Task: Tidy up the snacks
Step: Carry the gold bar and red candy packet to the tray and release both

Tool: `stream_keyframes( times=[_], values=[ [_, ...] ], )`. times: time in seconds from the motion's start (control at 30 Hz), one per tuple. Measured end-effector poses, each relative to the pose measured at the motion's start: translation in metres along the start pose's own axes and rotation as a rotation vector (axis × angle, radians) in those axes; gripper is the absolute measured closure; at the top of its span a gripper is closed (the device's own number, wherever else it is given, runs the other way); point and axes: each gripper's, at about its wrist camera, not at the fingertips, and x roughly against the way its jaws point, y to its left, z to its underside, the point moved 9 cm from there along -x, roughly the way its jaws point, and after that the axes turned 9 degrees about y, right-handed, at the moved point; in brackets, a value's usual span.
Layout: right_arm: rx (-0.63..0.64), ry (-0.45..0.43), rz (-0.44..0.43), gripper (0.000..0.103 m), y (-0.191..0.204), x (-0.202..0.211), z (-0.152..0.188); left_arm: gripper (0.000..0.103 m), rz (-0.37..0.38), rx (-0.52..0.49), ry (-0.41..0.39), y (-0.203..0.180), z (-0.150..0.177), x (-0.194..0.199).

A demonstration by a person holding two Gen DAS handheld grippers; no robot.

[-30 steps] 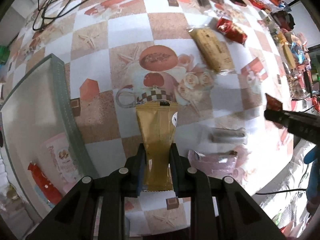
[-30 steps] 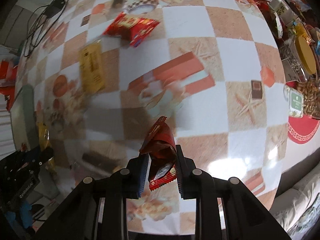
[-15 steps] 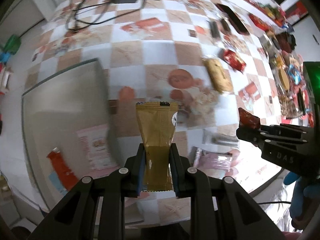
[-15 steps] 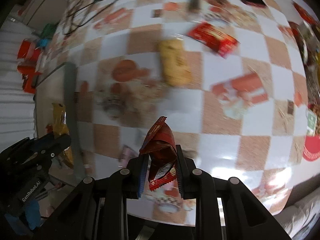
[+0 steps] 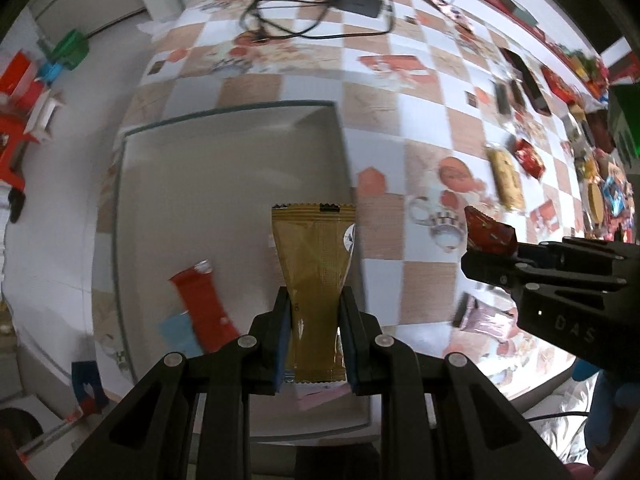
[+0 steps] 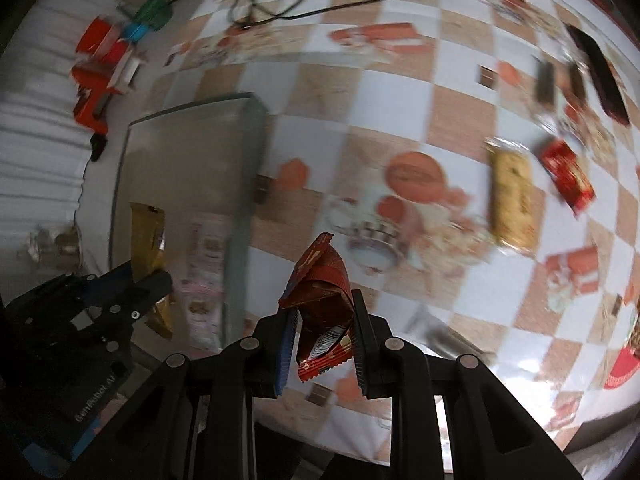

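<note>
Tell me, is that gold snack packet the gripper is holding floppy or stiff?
Probably fairly stiff: the gold snack packet stands straight up out of the left gripper without drooping. It is likely light, since a pinch near its bottom end holds it. Its wrapper looks shiny, so it may be a bit slippery.

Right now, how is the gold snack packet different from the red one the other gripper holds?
The gold packet looks flat and smooth; the red packet is crumpled and folded. The gold one hangs over the grey tray; the red one is over the checked tablecloth. Both are pinched by shut grippers, left gripper and right gripper.
</note>
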Motion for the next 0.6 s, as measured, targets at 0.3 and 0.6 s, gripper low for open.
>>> stream_keyframes(
  times=[0.3,0.6],
  values=[
    [0.096,0.023,-0.001,0.076,0.059,-0.017,-0.023,0.078,-0.01,0.072,0.026,0.04,0.006,-0.009],
    [0.153,0.058,-0.011,0.076,0.098,-0.034,-0.033,0.078,-0.004,0.089,0.074,0.059,0.02,-0.023]
  ],
)
